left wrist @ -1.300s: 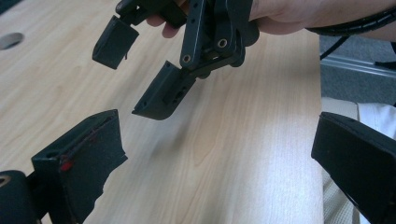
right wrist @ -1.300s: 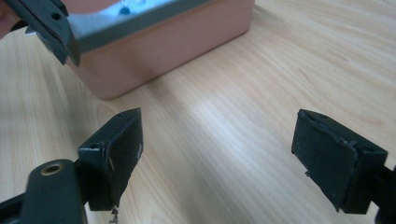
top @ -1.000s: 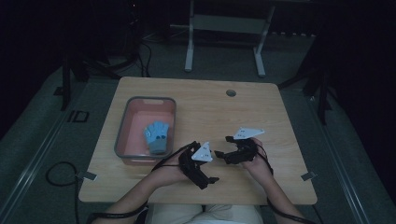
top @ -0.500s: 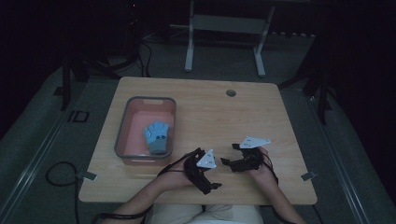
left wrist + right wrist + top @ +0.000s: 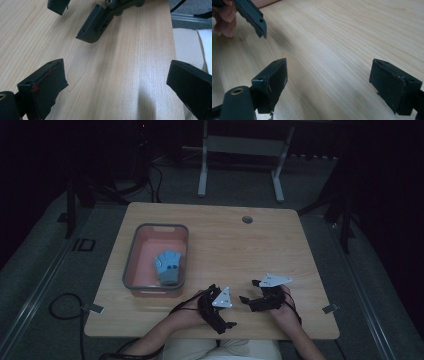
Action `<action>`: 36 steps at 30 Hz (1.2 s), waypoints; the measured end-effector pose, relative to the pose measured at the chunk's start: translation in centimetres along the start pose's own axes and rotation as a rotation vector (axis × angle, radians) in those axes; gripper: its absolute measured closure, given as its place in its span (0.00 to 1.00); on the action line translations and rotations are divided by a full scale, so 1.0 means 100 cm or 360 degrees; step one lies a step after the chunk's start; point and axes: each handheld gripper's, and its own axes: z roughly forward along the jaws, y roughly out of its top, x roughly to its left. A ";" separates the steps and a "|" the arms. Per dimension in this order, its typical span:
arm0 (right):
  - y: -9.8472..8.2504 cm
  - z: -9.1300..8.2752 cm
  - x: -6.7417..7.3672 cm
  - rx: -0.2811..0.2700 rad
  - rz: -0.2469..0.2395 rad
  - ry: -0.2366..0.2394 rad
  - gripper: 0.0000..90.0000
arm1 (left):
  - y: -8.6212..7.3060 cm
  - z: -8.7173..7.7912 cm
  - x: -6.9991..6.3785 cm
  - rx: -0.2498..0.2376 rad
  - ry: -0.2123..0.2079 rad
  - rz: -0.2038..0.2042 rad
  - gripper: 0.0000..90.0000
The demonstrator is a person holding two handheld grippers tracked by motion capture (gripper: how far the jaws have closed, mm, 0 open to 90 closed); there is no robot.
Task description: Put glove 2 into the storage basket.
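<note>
Both tools, the left tool (image 5: 227,324) and the right tool (image 5: 248,301), rest wide open and empty near the tabletop's (image 5: 240,245) front edge, while the blue gloves (image 5: 167,266) lie in the pink bin (image 5: 131,270) toward the left edge, so the work looks finished or paused, with any next move a reach leftward.

Bare wood across the whole right half and far side of the surface (image 5: 235,245); open passage there. Left side taken up by a pink tray (image 5: 134,265) with raised walls, blue gloves (image 5: 167,266) lying inside. Small round hole (image 5: 247,219) near the far edge, flush, no hindrance. At the near edge, left gripper (image 5: 227,322) and right gripper (image 5: 246,299) close together, narrow gap between. Jaws of both spread wide, nothing but wood between them.
</note>
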 end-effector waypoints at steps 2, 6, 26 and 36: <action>-0.001 0.000 0.000 0.0003 -0.0002 0.0000 0.16 | -0.001 0.000 -0.001 0.0004 0.0006 0.0005 0.02; -0.006 -0.003 0.001 0.0009 0.0005 -0.0014 0.16 | -0.003 0.001 -0.003 0.0020 0.0019 0.0017 0.02; -0.020 -0.018 -0.008 -0.0041 -0.0005 -0.0148 0.16 | -0.019 -0.007 -0.004 -0.0026 0.0100 -0.0041 0.02; -0.020 -0.017 -0.009 -0.0029 -0.0038 -0.0167 0.16 | -0.027 -0.012 -0.005 -0.0068 0.0150 -0.0019 0.02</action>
